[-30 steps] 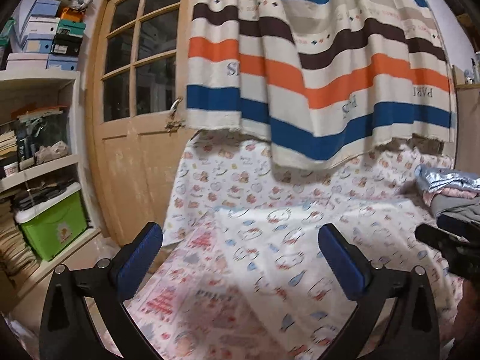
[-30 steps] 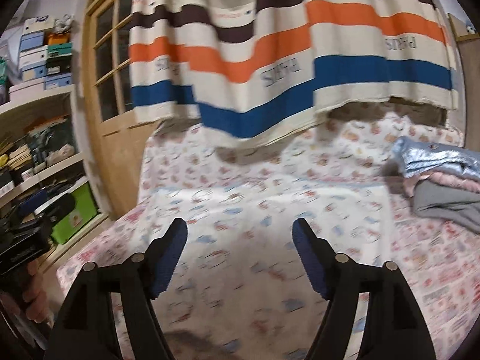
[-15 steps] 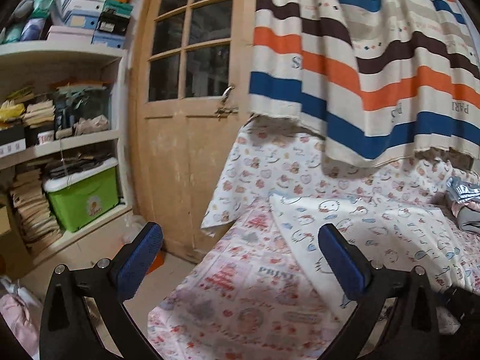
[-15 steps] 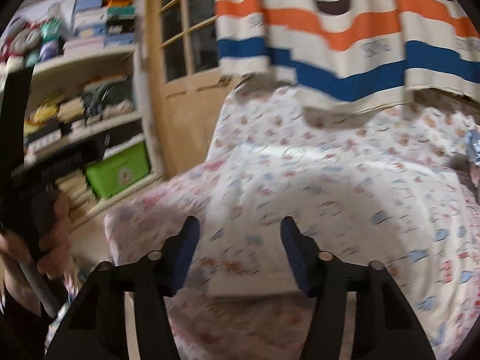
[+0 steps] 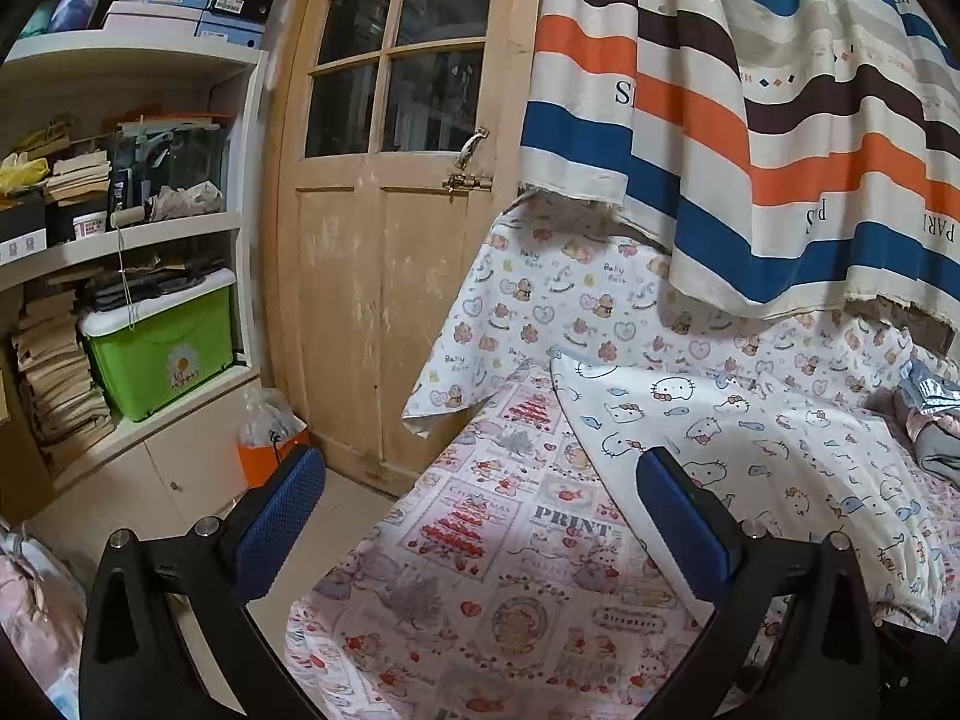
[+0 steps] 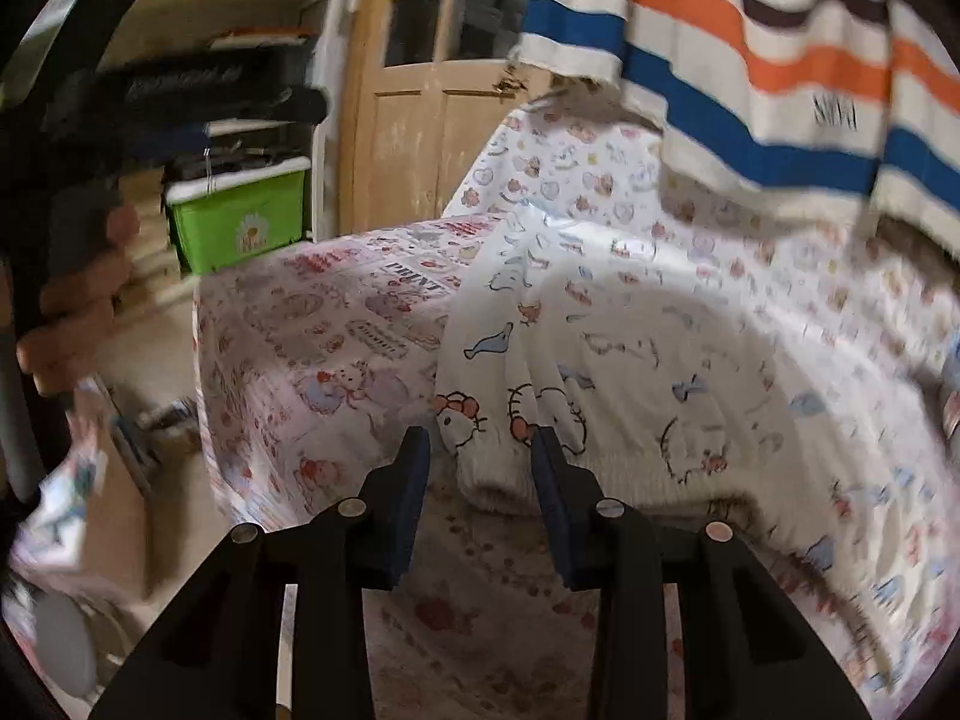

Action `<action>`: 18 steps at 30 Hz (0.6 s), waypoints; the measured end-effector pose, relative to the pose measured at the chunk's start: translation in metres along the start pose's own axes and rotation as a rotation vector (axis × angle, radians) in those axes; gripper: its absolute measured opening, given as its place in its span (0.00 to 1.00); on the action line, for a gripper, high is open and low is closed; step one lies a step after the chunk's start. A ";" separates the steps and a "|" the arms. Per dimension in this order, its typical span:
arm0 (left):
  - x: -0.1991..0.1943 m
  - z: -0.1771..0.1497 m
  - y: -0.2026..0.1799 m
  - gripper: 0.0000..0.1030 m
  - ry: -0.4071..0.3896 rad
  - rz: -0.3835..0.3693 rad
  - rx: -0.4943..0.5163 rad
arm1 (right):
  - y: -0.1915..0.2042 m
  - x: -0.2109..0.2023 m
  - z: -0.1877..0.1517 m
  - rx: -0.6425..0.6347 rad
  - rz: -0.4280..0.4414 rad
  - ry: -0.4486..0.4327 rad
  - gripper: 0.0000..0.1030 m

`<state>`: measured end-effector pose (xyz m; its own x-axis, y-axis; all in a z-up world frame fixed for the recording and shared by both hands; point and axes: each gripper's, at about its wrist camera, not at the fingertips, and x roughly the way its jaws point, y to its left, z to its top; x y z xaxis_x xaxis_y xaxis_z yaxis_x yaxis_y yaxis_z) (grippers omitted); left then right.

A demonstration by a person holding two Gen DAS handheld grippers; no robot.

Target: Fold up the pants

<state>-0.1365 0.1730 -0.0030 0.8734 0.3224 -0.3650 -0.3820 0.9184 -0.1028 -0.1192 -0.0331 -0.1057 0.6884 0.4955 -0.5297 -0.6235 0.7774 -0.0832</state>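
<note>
Across the bed [image 6: 312,360], right tongs [image 6: 480,456] are closing around the pants [image 6: 630,372] waistband, seemingly not yet pinching; left tongs [image 5: 480,498] are hanging released.

One pair of cat-print pants [image 5: 750,438] lies on one patterned bedsheet [image 5: 510,570], beneath one striped curtain [image 5: 750,120], beside one wooden door [image 5: 384,240], one green storage box [image 5: 162,354] and two grippers.

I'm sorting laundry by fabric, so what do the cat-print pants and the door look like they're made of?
Pants: soft, matte woven or knit cloth, probably cotton; it creases easily and has a gathered waistband. Door: light wood, finish worn and scuffed, with glass panes above and a metal latch.
</note>
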 end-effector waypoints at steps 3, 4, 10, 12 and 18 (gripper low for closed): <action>0.001 0.001 0.000 1.00 0.005 0.002 0.000 | -0.010 0.000 0.003 0.025 0.014 0.006 0.14; 0.002 0.001 0.000 1.00 0.008 0.003 0.002 | -0.011 0.000 0.003 0.033 0.011 0.007 0.11; 0.028 0.024 -0.012 1.00 0.068 -0.038 0.058 | -0.018 -0.008 0.013 0.084 0.027 -0.004 0.08; 0.052 0.039 -0.015 1.00 0.126 -0.096 0.047 | -0.020 -0.013 0.019 0.099 0.032 -0.025 0.08; 0.175 0.089 -0.030 0.85 0.342 -0.234 -0.004 | -0.031 -0.034 0.037 0.149 0.014 -0.107 0.08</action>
<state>0.0544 0.2226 0.0186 0.7863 0.0091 -0.6178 -0.1863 0.9568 -0.2230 -0.1096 -0.0598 -0.0537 0.7205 0.5391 -0.4362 -0.5772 0.8148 0.0539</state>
